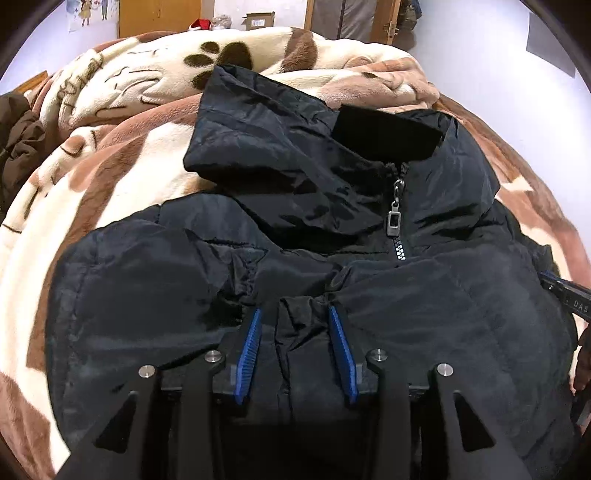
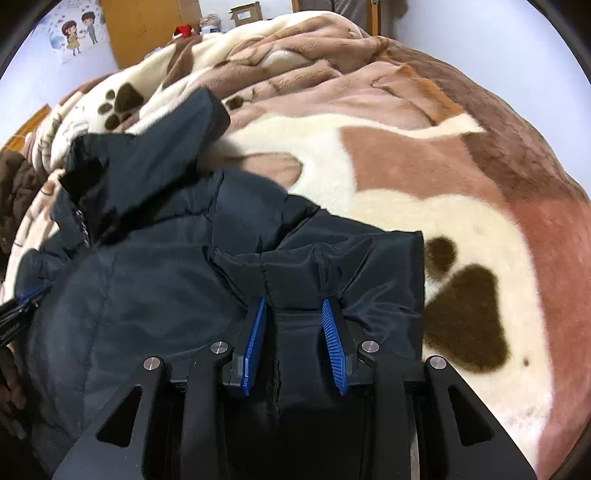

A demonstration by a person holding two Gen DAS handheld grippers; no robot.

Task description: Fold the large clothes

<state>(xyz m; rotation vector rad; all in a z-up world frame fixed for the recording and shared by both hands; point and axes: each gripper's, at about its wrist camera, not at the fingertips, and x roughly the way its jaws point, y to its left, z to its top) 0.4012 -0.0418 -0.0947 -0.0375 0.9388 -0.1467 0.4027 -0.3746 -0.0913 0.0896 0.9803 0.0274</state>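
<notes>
A large black puffer jacket (image 1: 424, 302) lies on a bed blanket (image 1: 122, 173), collar and hood toward the far side, its front zipper pull (image 1: 393, 220) showing. My left gripper (image 1: 294, 314) is shut on a bunched fold of the jacket's near edge, fabric pinched between its blue pads (image 1: 249, 354). In the right wrist view the same jacket (image 2: 147, 295) fills the left and centre. My right gripper (image 2: 294, 306) is shut on another fold of its near edge, close to the jacket's right side. The right gripper's tip shows at the left wrist view's right edge (image 1: 565, 299).
The fleece blanket (image 2: 424, 206) is brown, pink and cream with paw prints and covers the whole bed. A brown padded garment (image 1: 18, 144) lies at the bed's left edge. Wooden furniture (image 1: 159, 16) and a cardboard box (image 1: 258, 20) stand behind the bed.
</notes>
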